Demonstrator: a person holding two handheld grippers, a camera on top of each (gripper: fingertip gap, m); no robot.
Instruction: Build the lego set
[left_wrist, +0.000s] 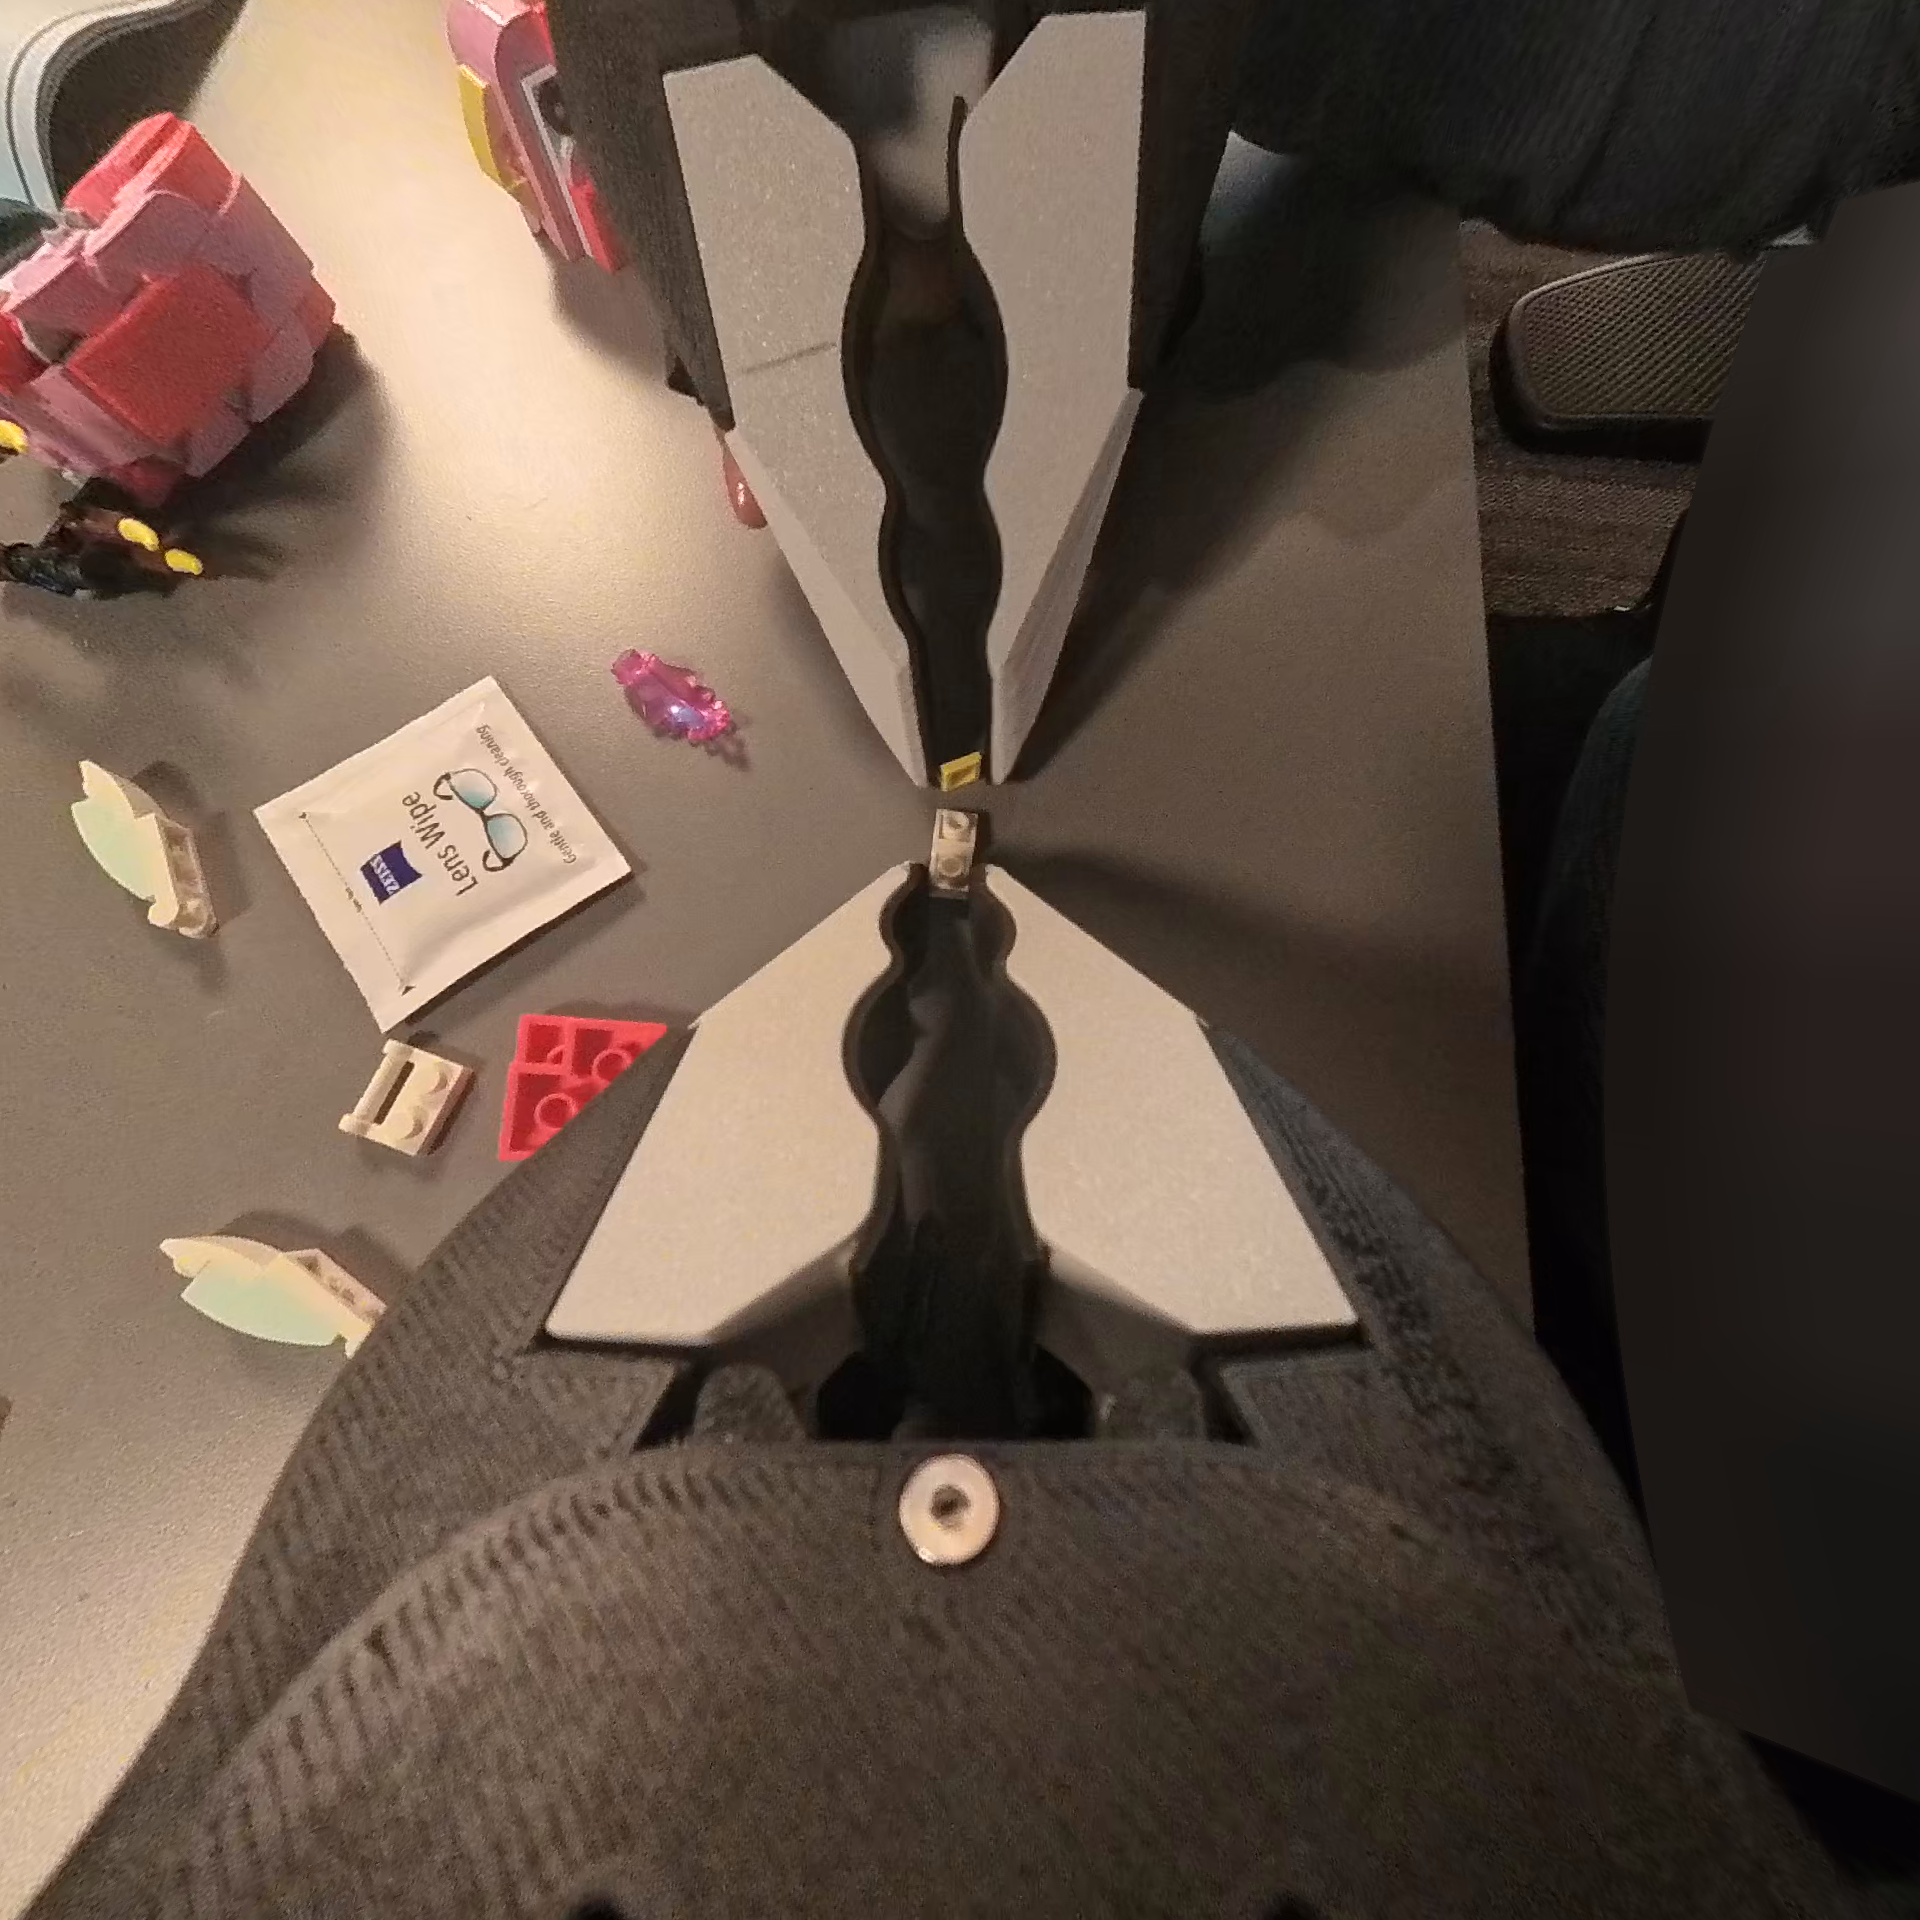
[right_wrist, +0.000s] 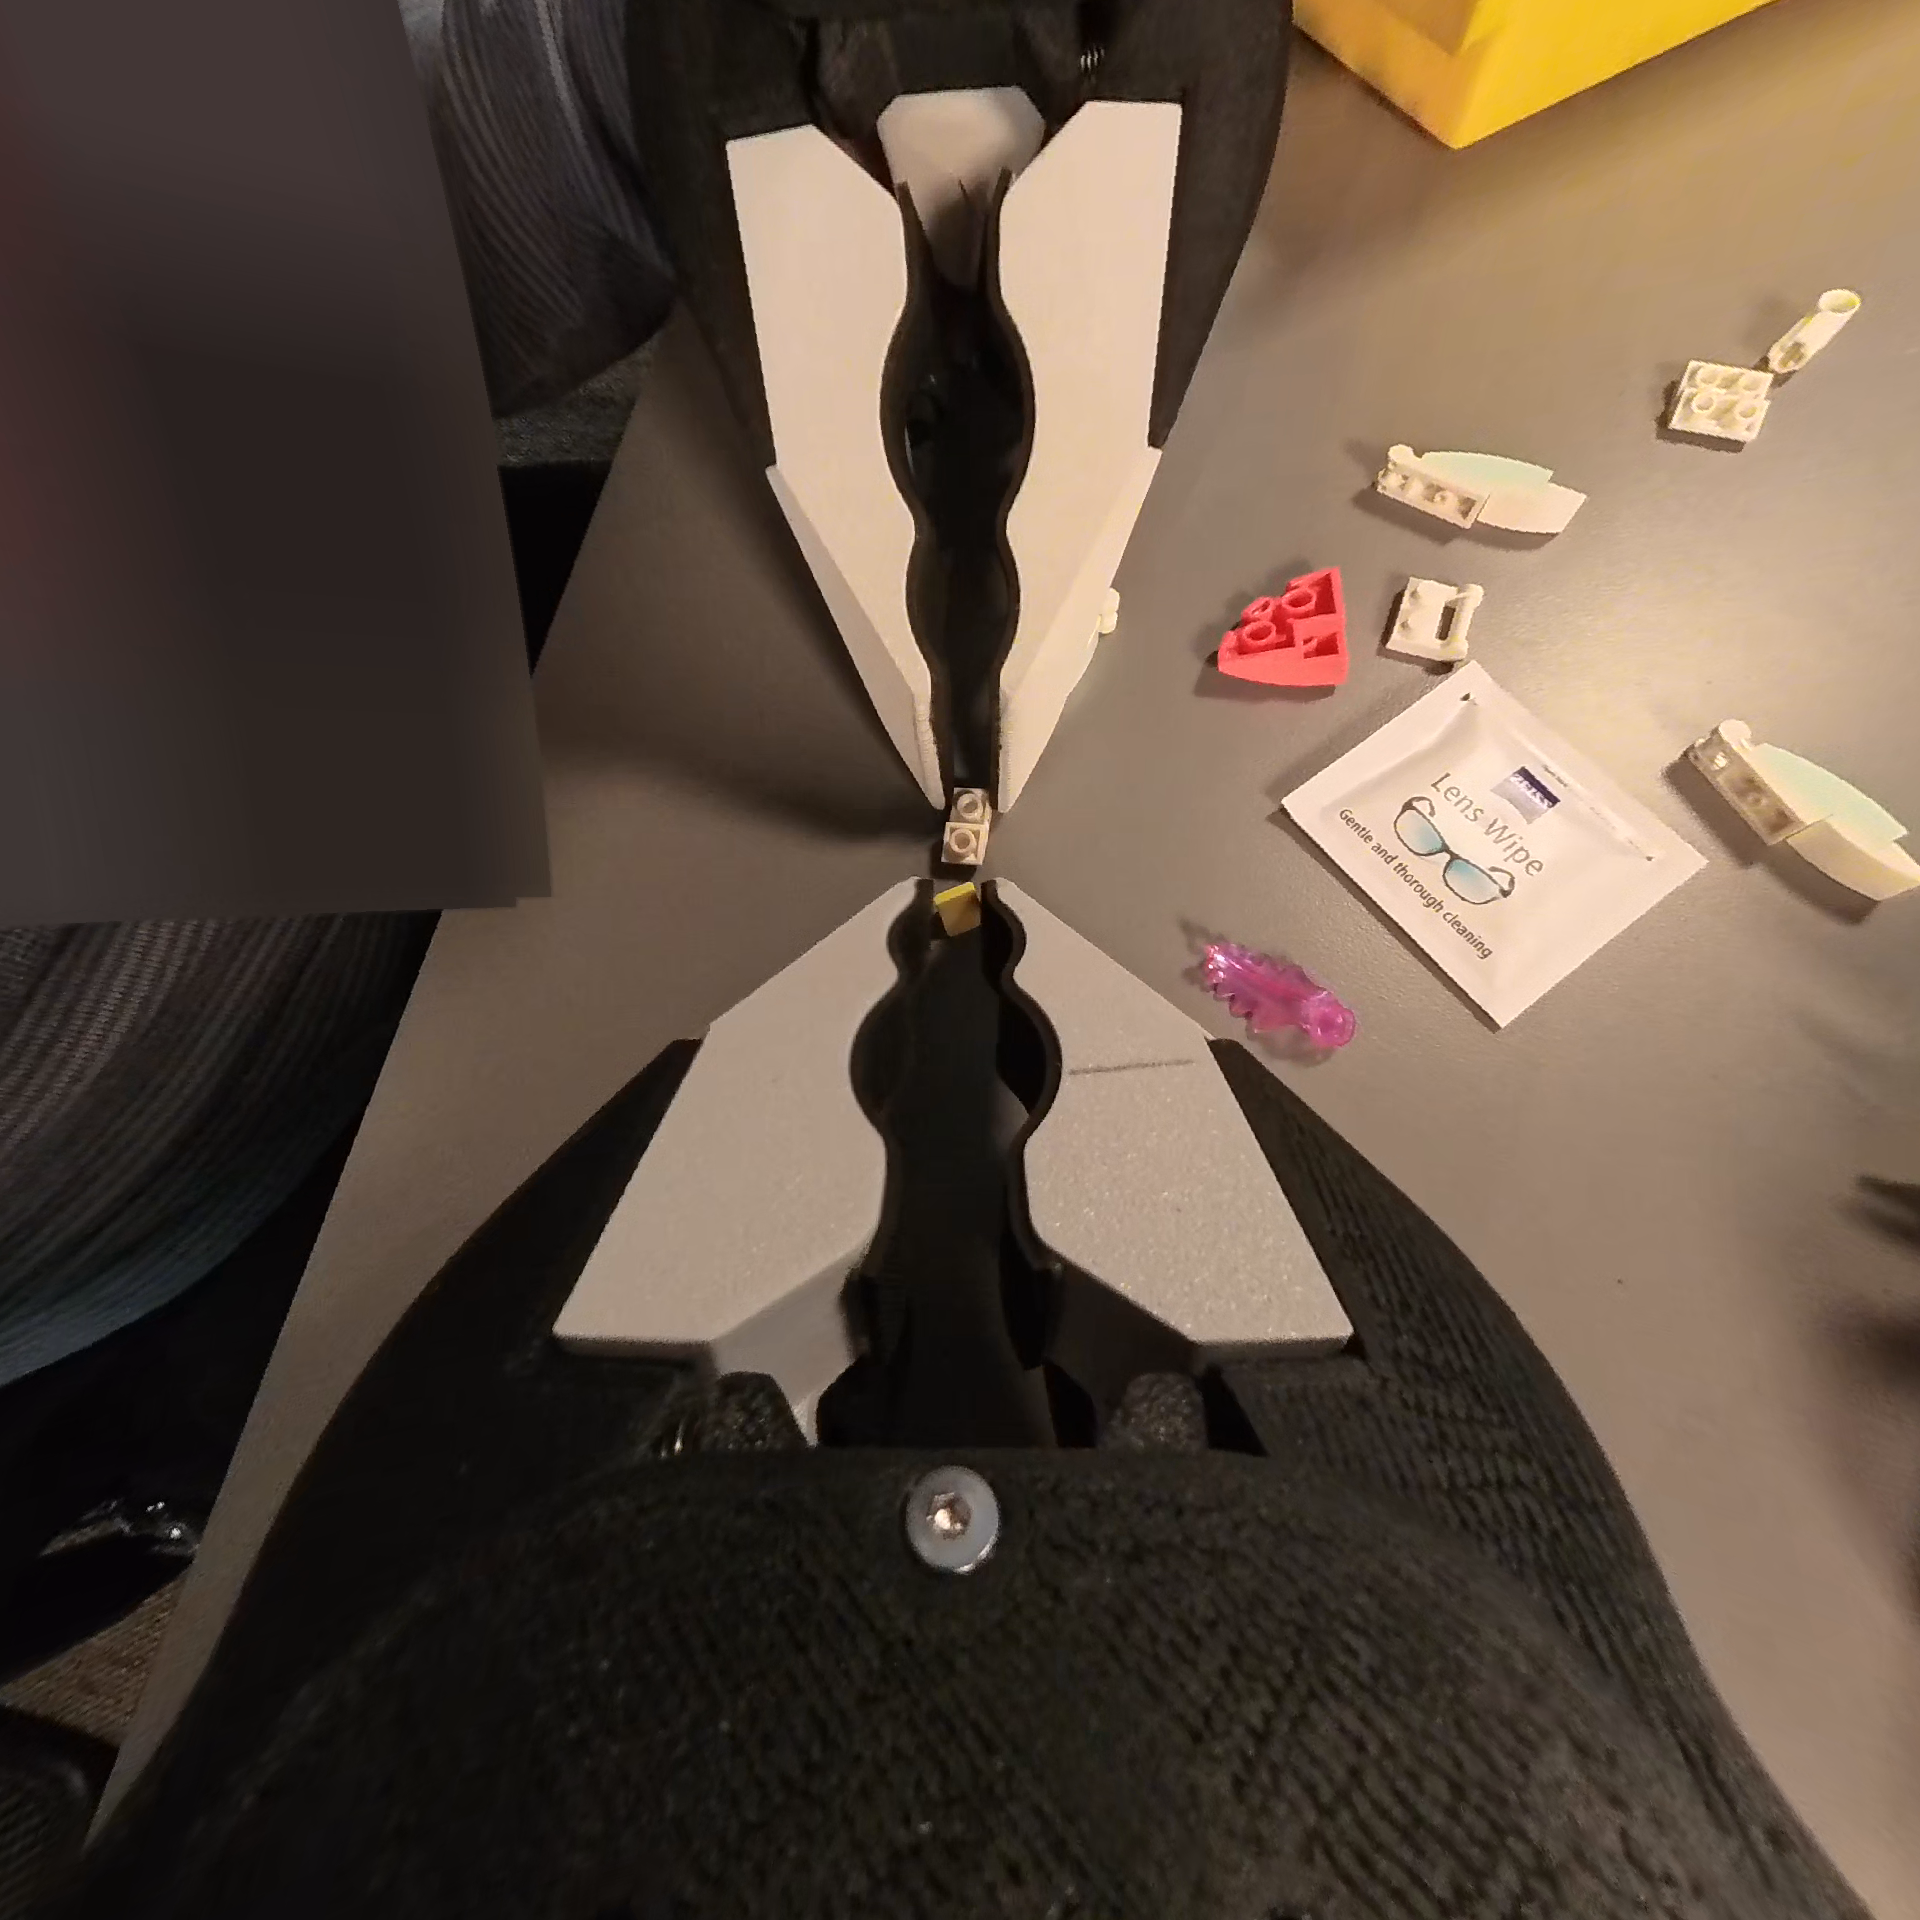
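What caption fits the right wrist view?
Right gripper pinching a small yellow brick, facing the left gripper's white plate.

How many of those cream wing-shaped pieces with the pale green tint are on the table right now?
2. One wing-shaped piece lies beyond the red wedge plate; the other lies right of the white sachet. More may be hidden behind the grippers.

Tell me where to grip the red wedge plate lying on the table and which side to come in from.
Grip the red wedge plate across its two straight edges near the wide, curved end, coming down from above. It seems to lie flat with its hollow underside up, so probably only the thin edges offer purchase. The white clip piece sits close beside it, so approaching from the side facing the grippers likely gives the fingers more room.
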